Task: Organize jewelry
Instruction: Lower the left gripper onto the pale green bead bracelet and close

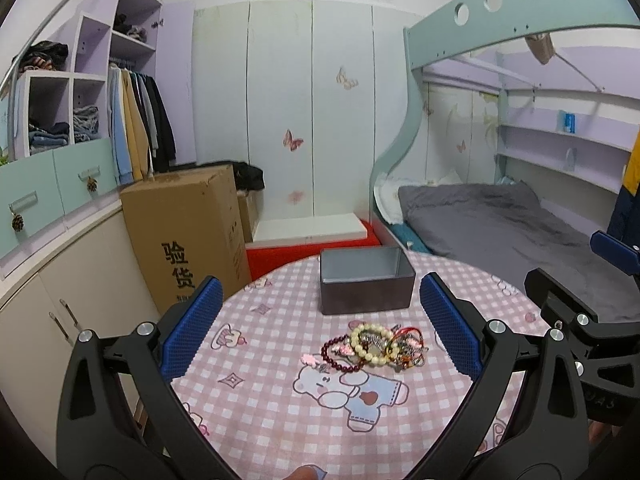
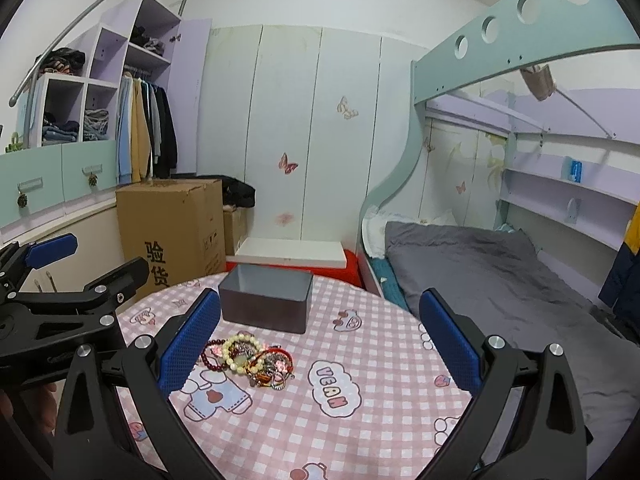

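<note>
On a round table covered by a pink checked tablecloth (image 1: 280, 412), a tangled heap of jewelry (image 1: 374, 347) lies near the middle, made up of a cream pearl bracelet (image 1: 370, 342), a dark red bead bracelet (image 1: 340, 358) and red-corded pieces knotted together. Just behind the heap, apart from it, stands an open dark rectangular box (image 1: 366, 286), nothing visible inside. The left gripper (image 1: 320, 326) and the right gripper (image 2: 320, 336) both hang above the table with their blue-padded fingers spread wide, grasping nothing, the heap lying between the left one's fingers.
</note>
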`<state>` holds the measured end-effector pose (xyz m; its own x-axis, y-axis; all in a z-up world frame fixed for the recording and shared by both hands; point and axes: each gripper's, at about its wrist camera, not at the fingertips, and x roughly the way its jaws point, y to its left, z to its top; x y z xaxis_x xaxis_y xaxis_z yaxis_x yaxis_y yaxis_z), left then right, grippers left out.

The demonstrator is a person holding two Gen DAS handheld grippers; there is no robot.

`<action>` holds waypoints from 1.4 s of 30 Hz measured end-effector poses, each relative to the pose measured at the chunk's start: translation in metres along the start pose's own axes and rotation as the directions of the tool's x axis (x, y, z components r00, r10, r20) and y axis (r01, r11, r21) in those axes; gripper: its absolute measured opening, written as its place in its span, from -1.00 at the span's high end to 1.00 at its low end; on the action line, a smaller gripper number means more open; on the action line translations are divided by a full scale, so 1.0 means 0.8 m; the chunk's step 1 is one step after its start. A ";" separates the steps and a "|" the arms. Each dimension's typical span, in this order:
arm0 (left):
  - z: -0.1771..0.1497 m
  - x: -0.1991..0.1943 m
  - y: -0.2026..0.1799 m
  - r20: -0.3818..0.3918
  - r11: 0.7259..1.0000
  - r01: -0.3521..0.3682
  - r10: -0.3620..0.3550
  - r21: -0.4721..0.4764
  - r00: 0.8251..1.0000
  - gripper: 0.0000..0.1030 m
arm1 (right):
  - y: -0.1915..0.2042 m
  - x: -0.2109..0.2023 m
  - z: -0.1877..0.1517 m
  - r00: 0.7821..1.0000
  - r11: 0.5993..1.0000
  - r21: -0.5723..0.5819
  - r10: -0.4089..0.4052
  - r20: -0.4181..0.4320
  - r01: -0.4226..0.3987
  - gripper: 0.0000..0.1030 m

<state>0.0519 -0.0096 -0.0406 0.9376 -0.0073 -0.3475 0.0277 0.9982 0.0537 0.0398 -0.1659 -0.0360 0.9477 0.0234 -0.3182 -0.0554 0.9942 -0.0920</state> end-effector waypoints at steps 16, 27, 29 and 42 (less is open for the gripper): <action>-0.083 0.112 0.026 -0.385 0.997 0.076 -0.075 -0.013 0.920 -0.88 | -0.015 0.085 -0.052 0.972 0.998 0.038 0.058 -0.230 -0.051 -0.85; -0.092 0.163 0.039 -0.454 0.989 0.116 -0.147 -0.095 0.879 -0.74 | -0.029 0.137 -0.092 0.917 0.996 0.075 0.076 -0.392 -0.051 -0.85; -0.089 0.171 0.034 -0.457 0.982 0.153 -0.188 -0.114 0.869 -0.69 | -0.031 0.145 -0.095 0.911 0.996 0.080 0.075 -0.405 -0.046 -0.85; -0.086 0.236 -0.013 -0.536 0.960 0.246 -0.280 -0.136 0.797 0.22 | -0.044 0.165 -0.099 0.899 0.992 0.118 0.097 -0.427 -0.051 -0.85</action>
<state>0.2049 -0.0172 -0.1712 0.5534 -0.2527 -0.7937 0.2100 0.9644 -0.1607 0.1424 -0.2064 -0.1493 0.7121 0.0731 -0.6982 -0.0662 0.9971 0.0368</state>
